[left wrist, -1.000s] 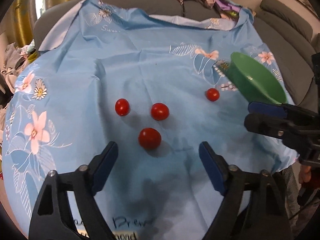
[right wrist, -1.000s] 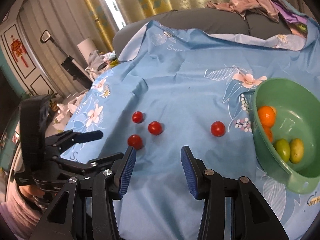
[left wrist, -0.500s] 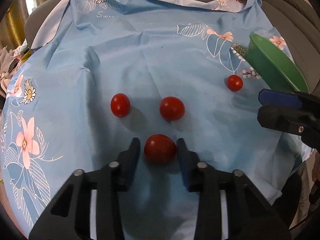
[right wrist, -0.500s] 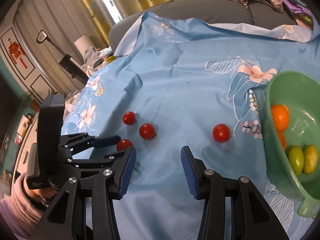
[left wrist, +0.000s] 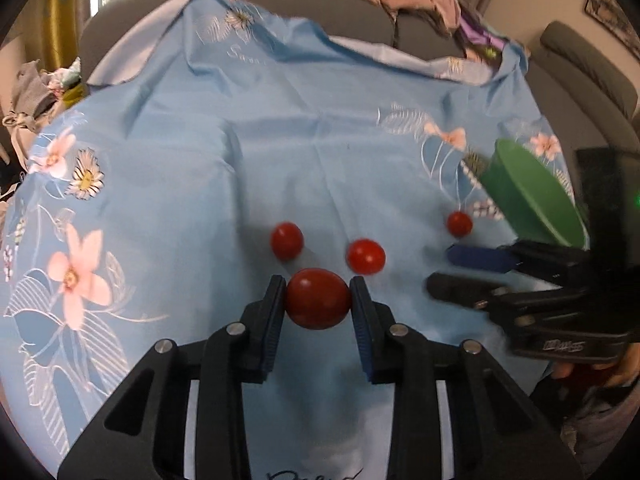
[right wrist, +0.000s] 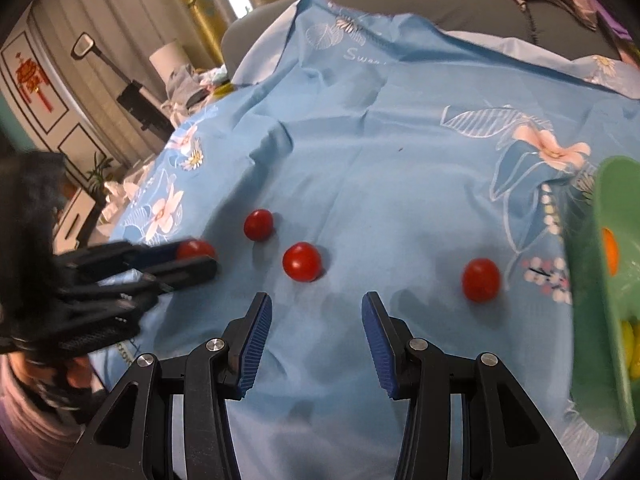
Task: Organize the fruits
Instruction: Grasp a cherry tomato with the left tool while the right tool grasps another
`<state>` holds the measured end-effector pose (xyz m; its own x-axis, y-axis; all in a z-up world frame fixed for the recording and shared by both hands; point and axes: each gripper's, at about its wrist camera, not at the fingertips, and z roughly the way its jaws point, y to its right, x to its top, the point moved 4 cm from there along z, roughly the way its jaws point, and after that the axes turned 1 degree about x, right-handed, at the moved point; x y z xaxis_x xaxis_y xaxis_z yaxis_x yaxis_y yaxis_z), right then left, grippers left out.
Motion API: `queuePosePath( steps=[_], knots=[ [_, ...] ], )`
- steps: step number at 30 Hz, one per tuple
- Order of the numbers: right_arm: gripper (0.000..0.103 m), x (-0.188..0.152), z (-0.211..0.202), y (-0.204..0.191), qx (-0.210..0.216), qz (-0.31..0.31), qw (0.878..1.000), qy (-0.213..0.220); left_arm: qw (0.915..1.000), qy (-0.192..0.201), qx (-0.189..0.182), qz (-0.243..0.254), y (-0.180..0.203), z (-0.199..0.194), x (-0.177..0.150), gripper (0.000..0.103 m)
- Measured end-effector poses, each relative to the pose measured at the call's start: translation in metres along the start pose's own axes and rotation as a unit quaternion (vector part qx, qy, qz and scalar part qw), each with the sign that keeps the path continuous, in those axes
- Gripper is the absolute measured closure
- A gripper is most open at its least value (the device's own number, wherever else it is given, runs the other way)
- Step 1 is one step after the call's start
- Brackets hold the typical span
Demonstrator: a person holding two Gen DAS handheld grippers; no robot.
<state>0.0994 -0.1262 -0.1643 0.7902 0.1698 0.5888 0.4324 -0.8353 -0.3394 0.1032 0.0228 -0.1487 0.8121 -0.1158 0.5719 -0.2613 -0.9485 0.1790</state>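
Left gripper (left wrist: pixel 318 300) has closed since a second ago, when its jaws stood wide apart short of the fruit; it now clamps the nearest tomato (left wrist: pixel 318 298) between both blue pads, over the blue floral cloth (left wrist: pixel 280 152). Right gripper (right wrist: pixel 316 320) remains spread and empty above the cloth. Four tomatoes show in all: one gripped, three loose on the cloth (right wrist: pixel 259 224) (right wrist: pixel 302 261) (right wrist: pixel 481 279). One green bowl (right wrist: pixel 600 320) sits at the right, holding an orange (right wrist: pixel 610 252).
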Motion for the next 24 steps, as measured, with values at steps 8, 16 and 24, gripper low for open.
queuePosePath(
  steps=[8, 16, 24],
  knots=[
    [0.056, 0.020, 0.036, -0.014, -0.017, -0.037, 0.999, -0.022, 1.0000, 0.007, -0.001, 0.001, -0.004, -0.003, 0.004, 0.071],
    [0.056, 0.028, 0.064, -0.019, -0.042, -0.064, 0.996, -0.051, 0.9999, 0.003, 0.001, -0.012, -0.017, -0.002, 0.002, 0.071],
    [0.072, 0.026, 0.065, -0.020, -0.049, -0.085, 0.994, -0.052, 0.9999, 0.003, 0.006, -0.009, -0.016, -0.003, 0.000, 0.071]
  ],
)
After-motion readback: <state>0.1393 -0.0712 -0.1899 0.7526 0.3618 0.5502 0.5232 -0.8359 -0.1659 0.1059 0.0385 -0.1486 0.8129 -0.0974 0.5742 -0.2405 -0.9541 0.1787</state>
